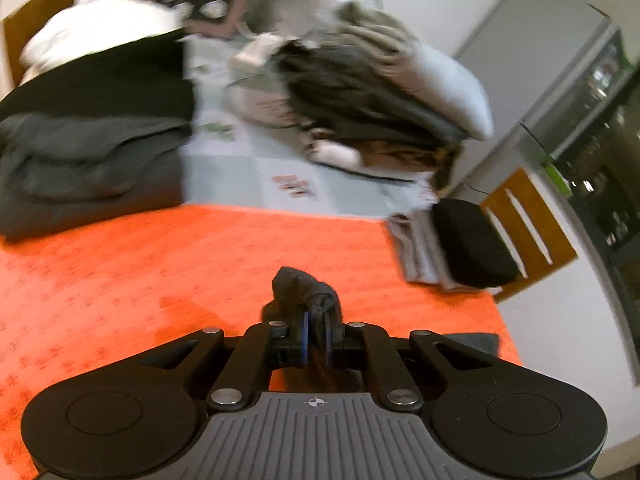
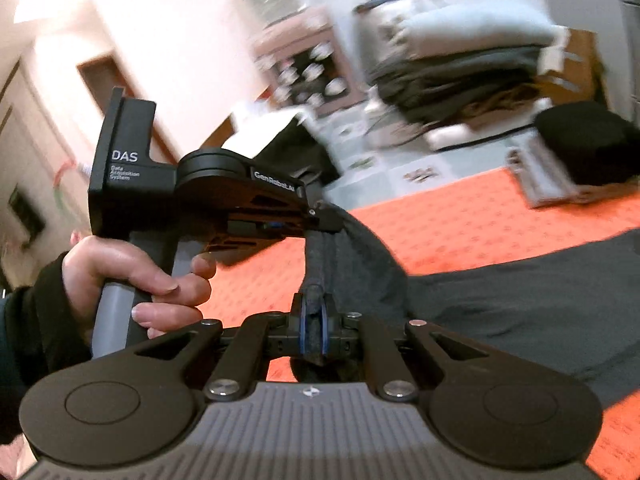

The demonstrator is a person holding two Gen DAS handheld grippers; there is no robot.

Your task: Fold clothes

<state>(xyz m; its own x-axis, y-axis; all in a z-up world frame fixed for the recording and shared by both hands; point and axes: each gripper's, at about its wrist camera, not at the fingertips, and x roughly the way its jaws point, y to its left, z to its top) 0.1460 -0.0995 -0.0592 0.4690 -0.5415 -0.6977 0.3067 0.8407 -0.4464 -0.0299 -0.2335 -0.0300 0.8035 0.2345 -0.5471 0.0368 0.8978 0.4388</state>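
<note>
A dark grey garment (image 2: 520, 304) lies spread on the orange cloth (image 2: 460, 220) and is lifted at one edge. My right gripper (image 2: 315, 320) is shut on a fold of it. My left gripper (image 1: 316, 320) is shut on another bunch of the same dark fabric (image 1: 304, 288), held just above the orange cloth (image 1: 200, 272). The left gripper also shows in the right wrist view (image 2: 320, 216), held by a hand, with the fabric stretched between the two grippers.
A stack of folded dark and white clothes (image 1: 92, 132) sits at the far left. A heap of unfolded clothes (image 1: 360, 92) lies at the far right. A black cushion on a striped cloth (image 1: 472, 244) sits at the table's right edge. A cabinet (image 1: 592, 140) stands beyond.
</note>
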